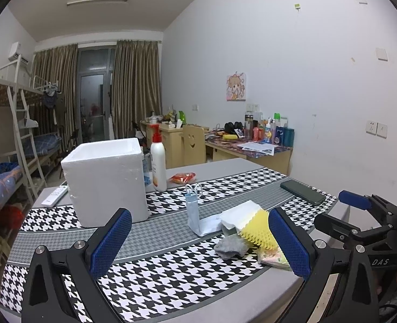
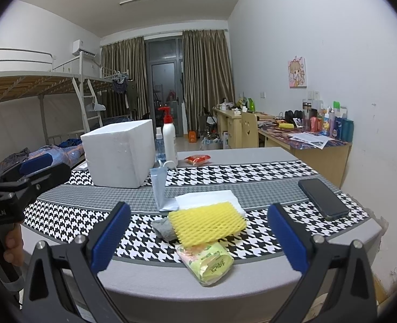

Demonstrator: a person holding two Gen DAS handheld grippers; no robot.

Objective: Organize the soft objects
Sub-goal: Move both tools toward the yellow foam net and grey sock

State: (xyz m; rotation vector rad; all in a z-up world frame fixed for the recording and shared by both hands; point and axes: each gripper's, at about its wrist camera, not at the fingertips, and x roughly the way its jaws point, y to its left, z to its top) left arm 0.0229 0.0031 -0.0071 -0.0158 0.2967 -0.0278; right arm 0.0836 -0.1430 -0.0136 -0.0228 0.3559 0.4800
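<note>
I am holding my right gripper (image 2: 198, 238) wide apart and empty, low in the frame, and my left gripper (image 1: 199, 242) is spread and empty too. Nearest, at lower centre, the pale green soft tissue pack (image 2: 206, 265) is lying, then the yellow foam net sleeve (image 2: 207, 224) over a grey cloth (image 2: 162, 228). Further, at centre left, the white foam box (image 2: 117, 154) is standing. I think I am only beginning: next I should be closing on the pack gently.

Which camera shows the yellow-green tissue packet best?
The right wrist view: the yellow-green plastic tissue packet lies whole at the table's near edge. The left wrist view shows only part, hidden behind the left gripper's blue finger pad.
</note>
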